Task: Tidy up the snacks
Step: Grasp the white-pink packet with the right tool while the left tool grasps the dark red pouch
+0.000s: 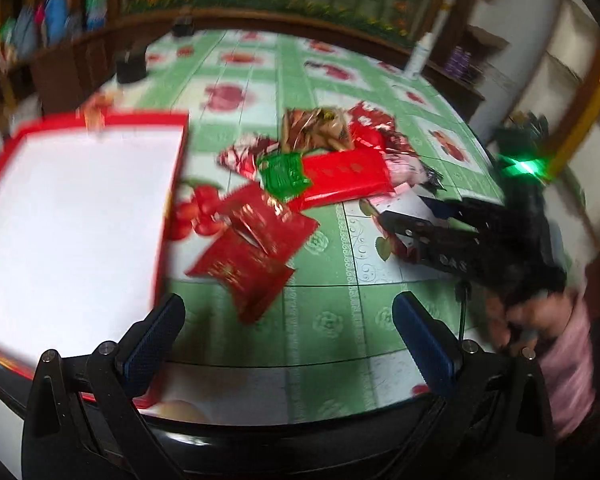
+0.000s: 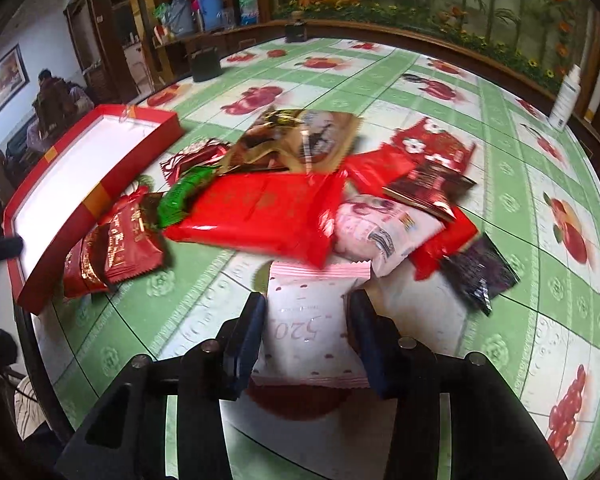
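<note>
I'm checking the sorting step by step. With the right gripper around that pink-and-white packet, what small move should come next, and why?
Probably lift the pink-and-white packet slightly and carry it left toward the red box. The right gripper has its fingers against both of the packet's sides, the box's white inside shows no snacks in view, and the other packets lie piled between them, so it should clear the long red packet first.

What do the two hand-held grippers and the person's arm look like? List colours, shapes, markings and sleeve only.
Left hand-held gripper: black angular linkage arms with silver pivot pins and blue textured pads. Right hand-held gripper: the same build; the left wrist view shows white lettering, a green light and a thin black cable on it. The sleeve is pink.
</note>
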`<state>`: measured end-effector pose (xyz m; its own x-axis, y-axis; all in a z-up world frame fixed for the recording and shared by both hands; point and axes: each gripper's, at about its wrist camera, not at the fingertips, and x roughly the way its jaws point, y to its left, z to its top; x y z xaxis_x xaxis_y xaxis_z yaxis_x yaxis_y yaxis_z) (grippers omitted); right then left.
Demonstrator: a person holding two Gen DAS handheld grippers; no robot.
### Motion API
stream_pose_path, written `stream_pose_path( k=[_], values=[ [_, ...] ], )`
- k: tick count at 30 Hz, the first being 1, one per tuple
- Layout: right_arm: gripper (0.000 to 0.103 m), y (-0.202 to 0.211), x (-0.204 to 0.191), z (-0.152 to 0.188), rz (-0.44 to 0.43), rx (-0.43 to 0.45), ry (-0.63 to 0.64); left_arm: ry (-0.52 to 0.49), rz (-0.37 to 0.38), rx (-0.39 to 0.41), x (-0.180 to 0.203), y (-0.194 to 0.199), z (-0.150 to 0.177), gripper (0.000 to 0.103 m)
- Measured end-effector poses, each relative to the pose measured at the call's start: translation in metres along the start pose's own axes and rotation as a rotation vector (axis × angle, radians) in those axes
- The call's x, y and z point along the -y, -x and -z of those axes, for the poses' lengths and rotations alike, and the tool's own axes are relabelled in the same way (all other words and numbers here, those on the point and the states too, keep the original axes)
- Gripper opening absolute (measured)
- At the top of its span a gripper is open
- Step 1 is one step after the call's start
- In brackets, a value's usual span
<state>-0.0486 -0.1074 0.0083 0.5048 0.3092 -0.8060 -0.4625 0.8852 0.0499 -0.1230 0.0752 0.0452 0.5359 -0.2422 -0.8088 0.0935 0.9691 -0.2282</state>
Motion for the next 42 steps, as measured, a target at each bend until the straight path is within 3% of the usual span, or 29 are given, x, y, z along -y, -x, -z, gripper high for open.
stream_pose_path(
  k=[6, 14, 16, 18, 23, 25, 28, 32, 38, 42],
  values=[
    [0.047, 0.003, 0.006, 0.003, -0.041, 0.035, -0.017, 0.144, -0.034, -0.01, -0.013, -0.01, -0.005, 0.103],
    [0.047, 0.004, 0.009, 0.004, -0.064, 0.043, -0.033, 0.135, -0.065, -0.07, -0.011, -0.041, -0.013, 0.098],
    [0.048, 0.004, 0.01, 0.004, -0.07, 0.045, -0.036, 0.125, -0.033, -0.106, -0.008, -0.051, -0.015, 0.097],
    [0.048, 0.004, 0.011, 0.004, -0.075, 0.047, -0.041, 0.093, -0.017, -0.087, 0.0, -0.053, -0.017, 0.097],
    [0.048, 0.004, 0.012, 0.004, -0.085, 0.053, -0.048, -0.029, 0.159, -0.097, 0.029, -0.061, -0.023, 0.095],
    [0.048, 0.004, 0.014, 0.003, -0.093, 0.056, -0.055, -0.062, 0.147, -0.068, 0.032, -0.057, -0.028, 0.094],
    [0.048, 0.004, 0.014, 0.004, -0.1, 0.058, -0.061, -0.027, 0.152, -0.01, 0.015, -0.04, -0.034, 0.094],
    [0.048, 0.004, 0.014, 0.004, -0.096, 0.059, -0.055, -0.088, 0.038, 0.029, 0.008, -0.02, -0.036, 0.094],
    [0.048, 0.004, 0.013, 0.004, -0.096, 0.058, -0.055, -0.116, -0.004, 0.009, -0.002, -0.021, -0.035, 0.094],
    [0.049, 0.004, 0.013, 0.004, -0.096, 0.058, -0.056, -0.048, -0.011, -0.032, -0.009, -0.041, -0.036, 0.094]
  ],
)
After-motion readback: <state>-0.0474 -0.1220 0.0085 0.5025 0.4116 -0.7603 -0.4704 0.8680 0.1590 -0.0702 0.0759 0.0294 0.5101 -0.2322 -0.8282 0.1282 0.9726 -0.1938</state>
